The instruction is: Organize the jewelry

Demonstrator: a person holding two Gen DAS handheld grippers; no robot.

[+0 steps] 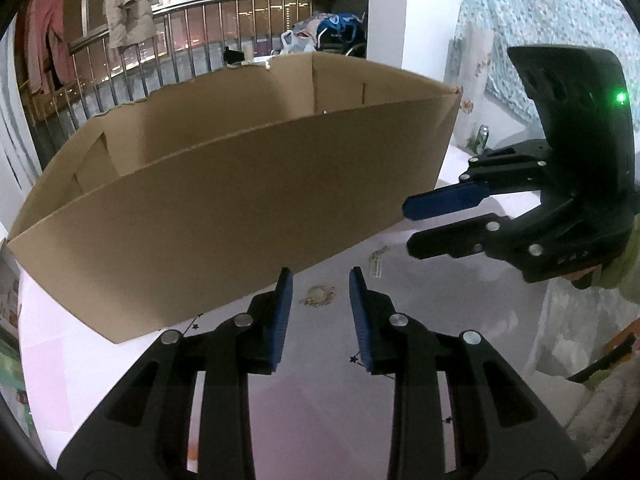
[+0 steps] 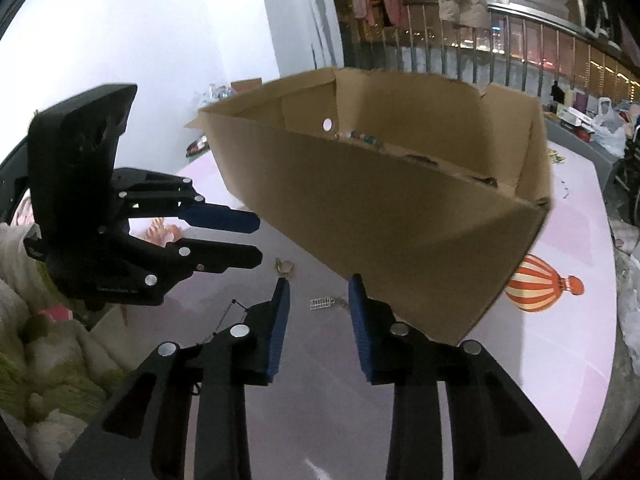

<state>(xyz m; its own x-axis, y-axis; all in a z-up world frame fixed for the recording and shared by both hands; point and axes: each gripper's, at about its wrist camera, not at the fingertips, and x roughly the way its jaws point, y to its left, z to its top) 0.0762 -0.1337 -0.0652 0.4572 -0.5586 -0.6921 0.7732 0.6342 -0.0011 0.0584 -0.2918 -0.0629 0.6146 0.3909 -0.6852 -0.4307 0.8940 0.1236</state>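
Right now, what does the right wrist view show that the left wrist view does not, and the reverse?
Only the right wrist view shows coloured beads lying inside the open brown cardboard box, and an orange-striped hot-air balloon print on the pink tablecloth.

Only the left wrist view shows a green drink can beyond the box, and the green light on the right hand-held gripper.

Both show the box, a gold ring-shaped jewelry piece and a small white tagged piece on the cloth, with both hand-held grippers open, including the left one.
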